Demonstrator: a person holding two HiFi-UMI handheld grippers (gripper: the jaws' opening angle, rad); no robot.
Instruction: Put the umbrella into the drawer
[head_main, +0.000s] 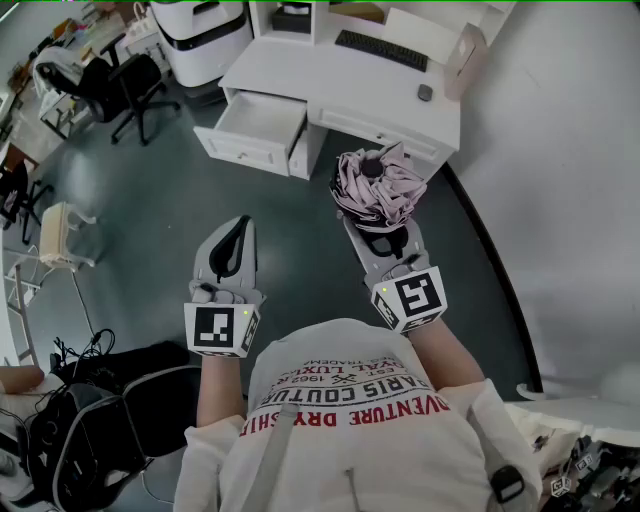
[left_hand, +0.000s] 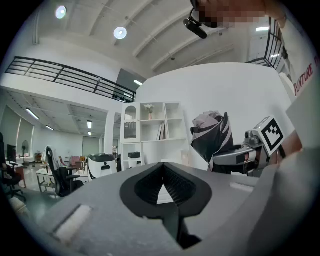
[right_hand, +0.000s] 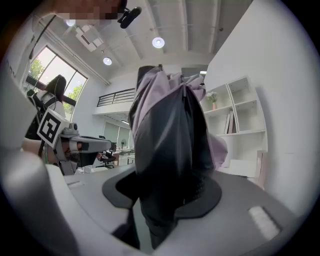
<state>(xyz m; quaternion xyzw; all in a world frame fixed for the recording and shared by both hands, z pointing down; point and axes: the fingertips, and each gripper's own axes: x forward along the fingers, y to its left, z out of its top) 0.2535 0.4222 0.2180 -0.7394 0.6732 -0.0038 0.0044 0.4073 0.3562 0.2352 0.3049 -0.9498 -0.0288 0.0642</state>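
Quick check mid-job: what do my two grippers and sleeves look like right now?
The left gripper and right gripper are light grey moulded shells with black ribbed jaw linings. Each ends in a white cube bearing black square markers and a small green light. The person wears a white short-sleeved T-shirt with red print.

White desk (head_main: 290, 72), keyboard (head_main: 380, 48), mouse (head_main: 425, 92) (drawer (head_main: 240, 150) open)

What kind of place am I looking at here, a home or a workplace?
Most likely a workplace: an open office or studio. A white desk carries a keyboard, a wheeled office chair stands nearby, and a railed mezzanine runs under a high ceiling with round lights.
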